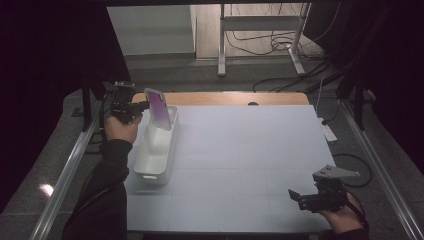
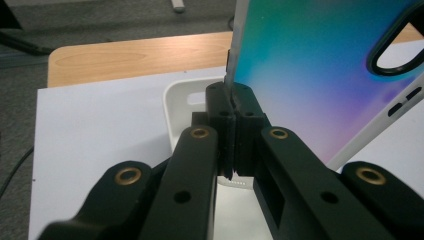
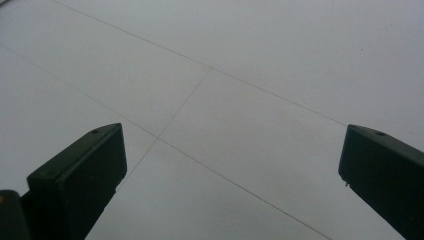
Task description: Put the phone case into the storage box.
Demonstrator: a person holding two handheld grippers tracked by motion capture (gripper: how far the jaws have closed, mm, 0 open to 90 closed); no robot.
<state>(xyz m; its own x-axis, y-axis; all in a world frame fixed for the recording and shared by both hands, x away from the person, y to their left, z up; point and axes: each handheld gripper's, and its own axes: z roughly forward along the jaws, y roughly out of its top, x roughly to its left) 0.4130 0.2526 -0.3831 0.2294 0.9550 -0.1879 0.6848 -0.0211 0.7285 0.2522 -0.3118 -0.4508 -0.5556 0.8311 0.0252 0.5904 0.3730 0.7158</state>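
At the far left of the table, the left gripper has its jaws pressed together on the thin edge of a phone case. In the left gripper view the black jaws meet on that edge, with the case's iridescent blue-to-pink face rising to the right of them and its camera cutout at the upper corner. The case stands nearly upright, long axis close to vertical and leaning a little. Its lower end sits over the far end of the white bin, at or just inside the rim; whether it touches the bin's floor cannot be told. The bin's long axis runs near to far, so the case hangs crosswise above its far part, just right of the gripper that holds it.

The middle of the white table mat is bare.

At the near right, well apart from bin and case, the right gripper rests low by the table's near edge, jaws spread wide and holding nothing. Its own view looks between its jaws onto the plain mat. The left hand is by far the nearer to the case, so lowering or releasing it into the bin would probably fall to that hand alone
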